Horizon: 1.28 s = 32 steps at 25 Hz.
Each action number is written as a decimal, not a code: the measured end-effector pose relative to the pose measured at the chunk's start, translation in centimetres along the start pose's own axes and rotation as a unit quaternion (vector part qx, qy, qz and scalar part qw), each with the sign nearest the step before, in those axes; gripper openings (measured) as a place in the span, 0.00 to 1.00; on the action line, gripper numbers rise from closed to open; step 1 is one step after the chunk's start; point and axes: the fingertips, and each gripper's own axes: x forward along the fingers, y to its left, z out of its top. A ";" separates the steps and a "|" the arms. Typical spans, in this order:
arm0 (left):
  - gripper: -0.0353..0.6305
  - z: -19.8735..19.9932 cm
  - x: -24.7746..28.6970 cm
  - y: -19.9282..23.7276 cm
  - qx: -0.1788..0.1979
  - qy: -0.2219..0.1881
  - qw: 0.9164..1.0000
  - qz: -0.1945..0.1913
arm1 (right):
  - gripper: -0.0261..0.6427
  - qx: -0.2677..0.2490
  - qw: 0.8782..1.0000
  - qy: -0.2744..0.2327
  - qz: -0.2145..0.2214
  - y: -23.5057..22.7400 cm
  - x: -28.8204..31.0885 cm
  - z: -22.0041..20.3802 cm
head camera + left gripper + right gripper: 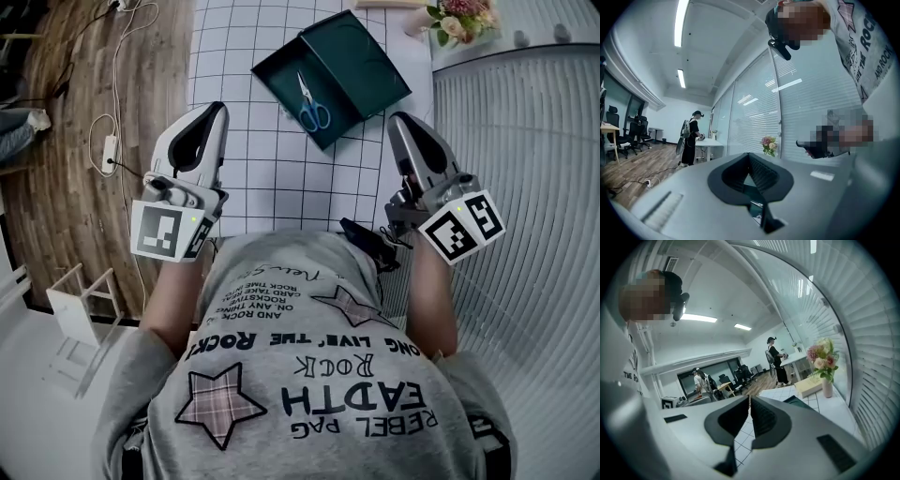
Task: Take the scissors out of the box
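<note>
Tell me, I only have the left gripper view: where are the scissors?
Observer: The head view shows the scissors lying in the open box on the gridded table.
Operator: Is the right gripper holding anything?
Observer: No; the right gripper has its jaws together, with nothing between them.
Operator: Is either gripper at the box?
Observer: No; the left gripper and the right gripper both hang short of it, one on each side.
</note>
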 end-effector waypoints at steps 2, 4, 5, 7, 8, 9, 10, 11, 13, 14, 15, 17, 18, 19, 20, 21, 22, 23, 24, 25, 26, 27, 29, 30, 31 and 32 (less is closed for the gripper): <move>0.07 -0.1 0.2 0.2 -0.004 -0.001 1.000 -0.003 | 0.07 0.000 1.000 0.007 -0.004 -0.2 0.4 -0.5; 0.07 -0.1 0.4 0.3 -0.005 -0.002 1.000 -0.007 | 0.07 -0.001 1.000 0.014 -0.007 -0.4 1.1 -1.0; 0.07 -0.2 0.4 0.5 -0.005 -0.003 1.000 -0.008 | 0.07 -0.001 1.000 0.017 -0.008 -0.5 1.4 -1.3; 0.07 -0.4 0.6 0.8 -0.005 -0.002 1.000 -0.010 | 0.07 0.000 1.000 0.022 -0.008 -0.6 2.2 -1.7; 0.07 -0.6 0.8 1.0 -0.006 -0.002 1.000 -0.010 | 0.07 0.001 1.000 0.024 -0.007 -0.6 2.6 -1.9; 0.07 -0.8 0.9 1.1 -0.007 -0.002 1.000 -0.010 | 0.07 0.001 1.000 0.027 -0.005 -0.5 2.9 -2.0; 0.07 -1.0 1.0 1.3 -0.008 -0.001 1.000 -0.010 | 0.07 0.000 1.000 0.030 -0.003 -0.5 3.3 -2.2; 0.07 -1.1 1.1 1.4 -0.009 0.000 1.000 -0.009 | 0.07 -0.003 0.999 0.035 -0.002 -0.6 3.6 -2.3; 0.07 -1.5 1.3 1.6 -0.011 0.001 1.000 -0.009 | 0.07 -0.008 0.999 0.046 -0.001 -0.8 4.2 -2.8; 0.07 -1.6 1.4 1.7 -0.012 0.002 1.000 -0.008 | 0.07 -0.010 0.999 0.053 -0.001 -1.0 4.6 -3.2; 0.07 -1.8 1.5 1.8 -0.013 0.003 1.000 -0.008 | 0.07 -0.010 0.998 0.061 -0.002 -1.2 4.9 -3.7; 0.07 -2.3 1.6 2.1 -0.017 0.005 1.000 -0.004 | 0.07 -0.008 0.997 0.076 -0.007 -1.6 5.9 -4.8; 0.07 -2.5 1.7 2.3 -0.019 0.006 1.000 -0.001 | 0.07 -0.009 0.996 0.083 -0.011 -1.8 6.6 -5.3; 0.07 -2.7 1.8 2.5 -0.021 0.006 1.000 0.002 | 0.07 -0.012 0.996 0.092 -0.015 -2.0 7.2 -5.9; 0.07 -2.8 1.8 2.7 -0.023 0.006 1.000 0.004 | 0.07 -0.016 0.994 0.102 -0.017 -2.2 7.8 -6.6; 0.07 -2.8 1.9 2.8 -0.025 0.005 1.000 0.005 | 0.07 -0.020 0.993 0.113 -0.018 -2.3 8.3 -7.2; 0.07 -2.8 2.0 3.0 -0.026 0.005 1.000 0.006 | 0.07 -0.023 0.992 0.123 -0.019 -2.5 8.8 -7.9; 0.07 -2.8 2.1 3.1 -0.026 0.004 1.000 0.006 | 0.07 -0.024 0.991 0.132 -0.019 -2.7 9.2 -8.5; 0.07 -2.8 2.2 3.2 -0.026 0.004 1.000 0.007 | 0.07 -0.026 0.990 0.141 -0.020 -2.8 9.6 -9.0; 0.07 -2.8 2.3 3.3 -0.026 0.003 1.000 0.007 | 0.07 -0.027 0.988 0.148 -0.022 -3.0 10.0 -9.5; 0.07 -2.9 2.3 3.3 -0.028 0.003 1.000 0.007 | 0.07 -0.028 0.987 0.156 -0.025 -3.2 10.3 -10.0; 0.07 -3.0 2.3 3.4 -0.030 0.004 1.000 0.007 | 0.07 -0.029 0.986 0.164 -0.028 -3.5 10.5 -10.4; 0.07 -3.2 2.4 3.6 -0.034 0.007 0.999 0.007 | 0.07 -0.031 0.982 0.183 -0.036 -3.9 11.0 -11.4; 0.07 -3.3 2.4 3.7 -0.035 0.008 0.999 0.007 | 0.07 -0.033 0.980 0.192 -0.040 -4.2 11.2 -11.9; 0.07 -3.3 2.4 3.8 -0.036 0.009 0.999 0.008 | 0.07 -0.035 0.978 0.203 -0.044 -4.4 11.4 -12.4; 0.07 -3.4 2.5 3.9 -0.037 0.010 0.999 0.008 | 0.07 -0.038 0.975 0.214 -0.049 -4.7 11.6 -13.0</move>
